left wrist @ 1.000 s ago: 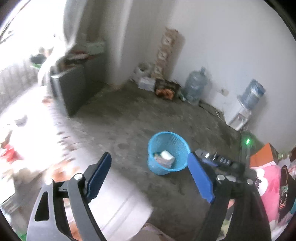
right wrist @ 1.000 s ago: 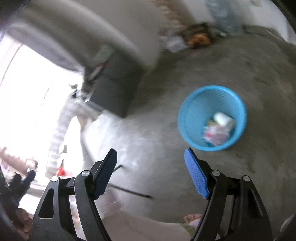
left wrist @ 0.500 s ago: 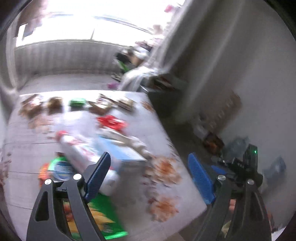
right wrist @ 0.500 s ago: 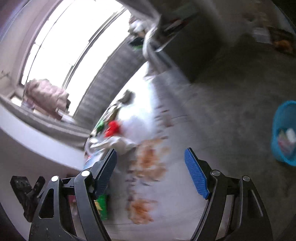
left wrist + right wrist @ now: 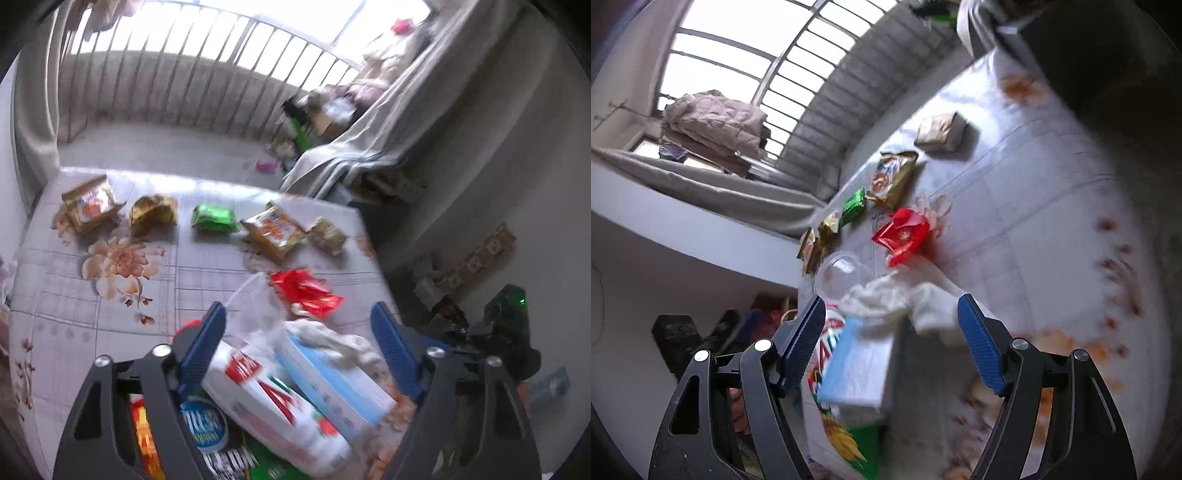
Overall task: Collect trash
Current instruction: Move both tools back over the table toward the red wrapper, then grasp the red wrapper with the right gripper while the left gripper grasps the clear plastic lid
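Both tools hang over the near end of the table (image 5: 110,295), jaws wide and just closing a little, gripping nothing. Under the left tool (image 5: 299,347) lie a white bottle (image 5: 273,402) and a blue box (image 5: 332,380). The right tool (image 5: 892,343) frames that box (image 5: 857,365) and a crumpled tissue (image 5: 901,295). Beyond lie a red wrapper (image 5: 304,290), a green packet (image 5: 214,218) and more snack wrappers.
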Tool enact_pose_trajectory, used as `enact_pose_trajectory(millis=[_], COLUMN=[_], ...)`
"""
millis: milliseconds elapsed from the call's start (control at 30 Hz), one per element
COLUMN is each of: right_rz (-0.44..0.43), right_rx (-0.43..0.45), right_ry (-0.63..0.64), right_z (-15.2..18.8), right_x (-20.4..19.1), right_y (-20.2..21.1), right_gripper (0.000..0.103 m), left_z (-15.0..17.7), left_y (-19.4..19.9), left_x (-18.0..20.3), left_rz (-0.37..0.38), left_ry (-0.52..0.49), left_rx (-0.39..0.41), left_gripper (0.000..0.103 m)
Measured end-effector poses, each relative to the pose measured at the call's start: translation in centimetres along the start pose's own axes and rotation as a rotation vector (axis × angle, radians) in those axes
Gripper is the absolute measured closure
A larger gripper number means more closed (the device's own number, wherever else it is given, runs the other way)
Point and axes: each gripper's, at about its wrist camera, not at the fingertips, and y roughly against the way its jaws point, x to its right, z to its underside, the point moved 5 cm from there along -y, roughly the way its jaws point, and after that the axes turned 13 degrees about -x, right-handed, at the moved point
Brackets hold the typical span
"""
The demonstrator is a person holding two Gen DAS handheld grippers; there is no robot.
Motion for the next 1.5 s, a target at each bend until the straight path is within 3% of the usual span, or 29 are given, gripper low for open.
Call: enact_pose_trajectory(millis=[233, 467, 633, 900, 1033, 1500], right_rz=[0.017, -0.010, -0.037, -0.103, -0.141, -0.258], right_rx=[-0.135, -0.196, -0.197, -0.189, -0.169, -0.082], right_ry=[-0.125, -0.209, -0.246, -0.306, -0.323, -0.323], right_z=[-4.6, -6.1, -6.4, -6.6, -6.6, -6.0], right_x=[1.3, 2.7, 3.2, 4.4, 4.7, 3.8], right_y=[-5.8, -8.3, -8.6, -8.3, -8.0, -3.8], right_gripper=[0.042, 0.052, 0.065, 0.095, 0.099, 0.101], left_z=[-2.6, -3.2, -3.1, -3.2, -3.2, -4.5], left_y=[-6.3, -9.1, -10.1, -9.6, -9.3, -5.3], left_x=[-2.2, -3.0, -4.0, -4.0, -3.9, -1.3], left_rz=[-0.010, -0.046, -0.049, -0.036, -0.031, -0.004], left_ry=[0.037, 0.035, 0.074, 0.073, 0.073, 0.039], left_rx=[-0.192, -0.267, -0.302, -0.290, -0.281, -0.163], left_gripper=[0.044, 0.056, 0.068, 0.090, 0.097, 0.098])
